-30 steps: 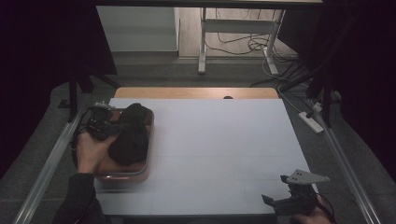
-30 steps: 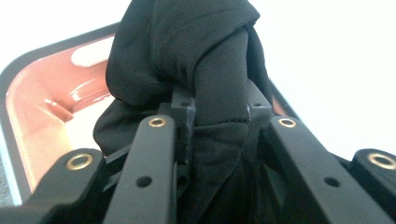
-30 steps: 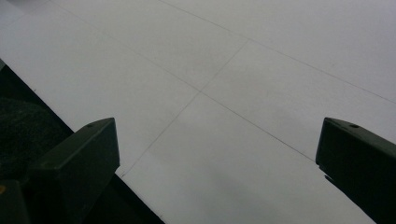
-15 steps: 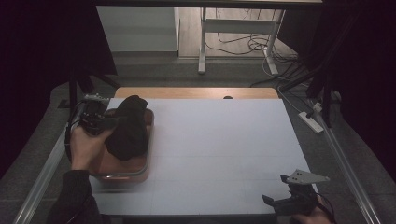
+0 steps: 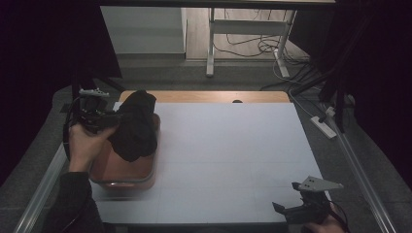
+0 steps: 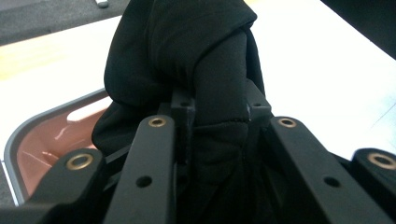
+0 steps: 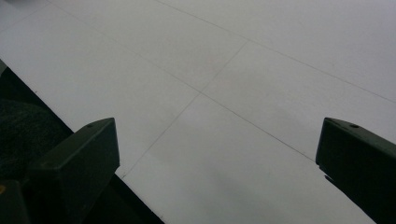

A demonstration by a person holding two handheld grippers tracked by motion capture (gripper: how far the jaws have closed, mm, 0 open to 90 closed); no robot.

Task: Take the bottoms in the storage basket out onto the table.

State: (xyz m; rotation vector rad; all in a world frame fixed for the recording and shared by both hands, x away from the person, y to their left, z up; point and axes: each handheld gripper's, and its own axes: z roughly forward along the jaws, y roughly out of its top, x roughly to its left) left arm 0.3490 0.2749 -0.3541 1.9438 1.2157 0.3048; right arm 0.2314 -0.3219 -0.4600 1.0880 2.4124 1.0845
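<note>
Cloth (image 5: 135, 127), black and bunched, hangs at the far left of the worktop (image 5: 233, 145), pinched in the left tool (image 5: 115, 118) and draped over the far end of the brown tray (image 5: 124, 175) that sits along the left edge. From the left tool's own camera, the jaws are closed tight on a thick fold of the cloth (image 6: 187, 60), fabric bulging above and around them, with the tray (image 6: 28, 144) below. It looks soft and light, with no stiffness to it, so it will sag and swing from whatever point is held; a thick gathered fold like this one seems the safest hold, since a thin edge might slip out. Over at the near right corner, the right tool (image 5: 291, 209) rests low with its jaws spread wide, nothing between them, bare worktop (image 7: 233, 93) ahead.
</note>
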